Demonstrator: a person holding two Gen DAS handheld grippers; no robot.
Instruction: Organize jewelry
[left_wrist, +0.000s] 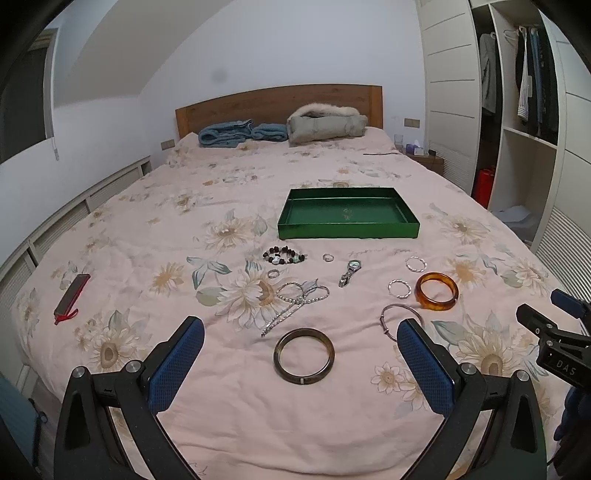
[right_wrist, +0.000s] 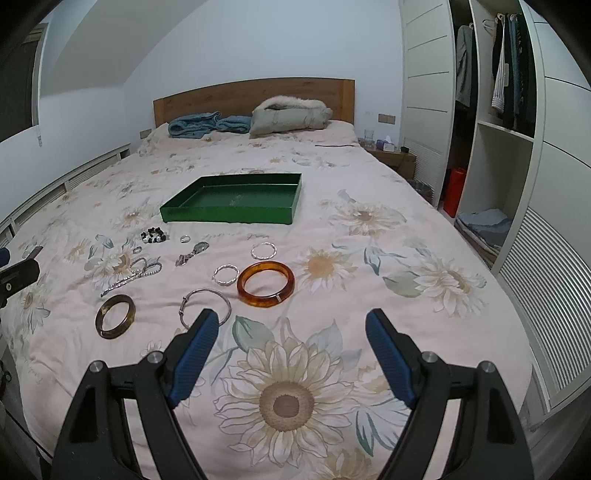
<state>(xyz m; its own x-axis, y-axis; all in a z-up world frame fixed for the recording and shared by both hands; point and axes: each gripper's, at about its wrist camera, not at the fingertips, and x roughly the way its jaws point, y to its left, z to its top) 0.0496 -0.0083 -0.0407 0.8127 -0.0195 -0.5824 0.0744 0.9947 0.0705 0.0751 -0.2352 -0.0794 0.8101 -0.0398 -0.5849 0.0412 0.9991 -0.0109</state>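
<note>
An empty green tray (left_wrist: 406, 225) (right_wrist: 229, 216) lies on the floral bedspread. In front of it lie scattered pieces: a dark bangle (left_wrist: 304, 356) (right_wrist: 115, 315), an amber bangle (left_wrist: 437, 291) (right_wrist: 266, 283), a thin silver bangle (left_wrist: 400, 314) (right_wrist: 205, 306), twisted silver rings (left_wrist: 399, 288) (right_wrist: 226, 275), a bead bracelet (left_wrist: 283, 255) (right_wrist: 153, 235), a watch (left_wrist: 350, 272) (right_wrist: 192, 253) and a pearl necklace (left_wrist: 295, 301) (right_wrist: 136, 275). My left gripper (left_wrist: 301, 330) is open, just short of the dark bangle. My right gripper (right_wrist: 291, 325) is open and empty, in front of the amber bangle.
A red and grey case (left_wrist: 72, 293) lies at the bed's left. Blue towels (left_wrist: 240, 133) and a grey coat (left_wrist: 325, 125) lie by the headboard. A wardrobe (right_wrist: 498, 129) stands at the right, a nightstand (right_wrist: 393, 157) beside it.
</note>
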